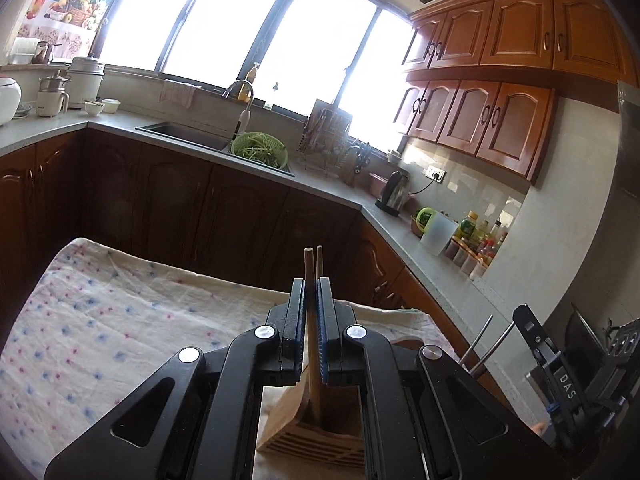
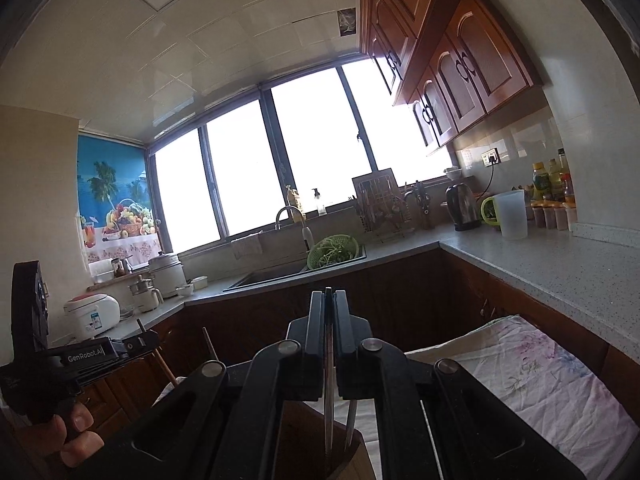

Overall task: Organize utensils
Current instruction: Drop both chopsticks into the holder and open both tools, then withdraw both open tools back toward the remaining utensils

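Observation:
My left gripper (image 1: 311,280) is shut on a pair of wooden chopsticks (image 1: 313,320), held upright with their lower ends inside a slatted wooden utensil holder (image 1: 316,436) on the cloth. My right gripper (image 2: 329,294) is shut on a pair of thin metal chopsticks (image 2: 329,400), their lower ends reaching down into the holder (image 2: 352,460) below. The right gripper also shows in the left wrist view (image 1: 560,380), with the metal chopsticks (image 1: 482,340) sticking up beside it. The left gripper shows in the right wrist view (image 2: 148,340), with the wooden chopsticks (image 2: 166,364).
A floral cloth (image 1: 100,320) covers the table. Dark cabinets and a grey counter (image 1: 328,188) run behind, with a sink (image 1: 184,134), a green colander (image 1: 260,150), a kettle (image 1: 394,192) and bottles (image 1: 480,240).

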`<move>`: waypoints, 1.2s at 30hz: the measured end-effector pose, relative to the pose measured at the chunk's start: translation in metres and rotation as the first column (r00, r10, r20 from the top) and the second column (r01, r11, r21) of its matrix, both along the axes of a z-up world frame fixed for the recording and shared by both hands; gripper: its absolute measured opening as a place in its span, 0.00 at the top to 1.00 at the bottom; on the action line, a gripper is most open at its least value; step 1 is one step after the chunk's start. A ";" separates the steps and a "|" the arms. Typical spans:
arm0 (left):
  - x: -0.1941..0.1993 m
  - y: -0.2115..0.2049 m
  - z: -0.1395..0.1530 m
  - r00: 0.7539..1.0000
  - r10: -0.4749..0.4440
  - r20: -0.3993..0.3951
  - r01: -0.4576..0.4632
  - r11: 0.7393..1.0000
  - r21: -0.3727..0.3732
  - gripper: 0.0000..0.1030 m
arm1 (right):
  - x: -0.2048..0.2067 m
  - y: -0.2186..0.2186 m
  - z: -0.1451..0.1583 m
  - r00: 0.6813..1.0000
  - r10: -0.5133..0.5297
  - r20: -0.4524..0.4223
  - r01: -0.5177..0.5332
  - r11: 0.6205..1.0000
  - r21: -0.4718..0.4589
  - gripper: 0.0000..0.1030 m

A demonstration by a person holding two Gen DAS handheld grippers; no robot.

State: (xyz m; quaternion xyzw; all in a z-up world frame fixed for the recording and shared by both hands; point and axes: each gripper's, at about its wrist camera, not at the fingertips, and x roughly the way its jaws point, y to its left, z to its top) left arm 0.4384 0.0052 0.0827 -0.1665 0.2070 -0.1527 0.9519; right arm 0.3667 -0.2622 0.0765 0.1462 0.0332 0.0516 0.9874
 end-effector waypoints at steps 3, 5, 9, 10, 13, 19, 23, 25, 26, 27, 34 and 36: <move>-0.003 -0.007 -0.005 1.000 -0.004 0.002 0.004 1.000 0.023 0.95 | 0.005 -0.003 -0.010 0.999 0.007 -0.047 -0.006 1.000 0.007 0.96; -0.005 -0.010 -0.002 1.000 -0.014 0.006 0.014 0.999 0.036 0.95 | 0.008 -0.003 -0.016 0.997 0.011 -0.081 -0.011 1.000 0.001 0.96; -0.001 -0.010 0.001 1.000 -0.011 -0.001 0.011 0.999 0.052 0.95 | 0.010 -0.009 -0.018 0.994 0.012 -0.108 -0.012 1.000 0.001 0.96; -0.001 -0.010 0.001 1.000 -0.010 -0.005 0.010 0.999 0.052 0.95 | 0.011 -0.010 -0.017 0.993 0.017 -0.115 -0.017 1.000 0.005 0.96; 0.001 -0.010 0.001 1.000 -0.004 -0.013 0.005 0.998 0.057 0.95 | 0.015 -0.012 -0.015 0.991 0.020 -0.134 -0.020 1.000 0.003 0.96; 0.001 -0.011 0.003 0.998 -0.020 -0.053 0.024 0.997 0.070 0.88 | 0.017 -0.017 -0.012 0.986 0.045 -0.160 -0.041 0.999 0.027 0.87; -0.013 -0.005 0.001 0.998 -0.006 -0.063 0.009 0.999 0.049 0.42 | 0.003 -0.024 -0.006 0.988 0.082 -0.131 -0.072 0.994 0.079 0.38; -0.024 -0.001 0.000 0.998 -0.001 -0.070 0.004 0.999 0.051 0.35 | -0.009 -0.029 -0.003 0.990 0.087 -0.110 -0.076 0.993 0.094 0.38; -0.030 0.001 -0.001 0.997 0.012 -0.076 -0.008 0.998 0.056 0.23 | -0.014 -0.031 -0.001 0.990 0.090 -0.109 -0.079 0.992 0.099 0.32; -0.038 0.004 -0.002 0.997 0.034 -0.073 -0.030 0.998 0.059 0.16 | -0.020 -0.034 0.000 0.990 0.094 -0.109 -0.082 0.991 0.108 0.24; -0.089 0.023 -0.017 0.992 0.064 -0.106 -0.057 0.996 0.069 0.10 | -0.067 -0.045 0.002 0.987 0.113 -0.111 -0.099 0.988 0.121 0.12; -0.102 0.027 -0.021 0.990 0.062 -0.124 -0.054 0.996 0.066 0.10 | -0.079 -0.047 -0.002 0.984 0.120 -0.129 -0.105 0.987 0.118 0.12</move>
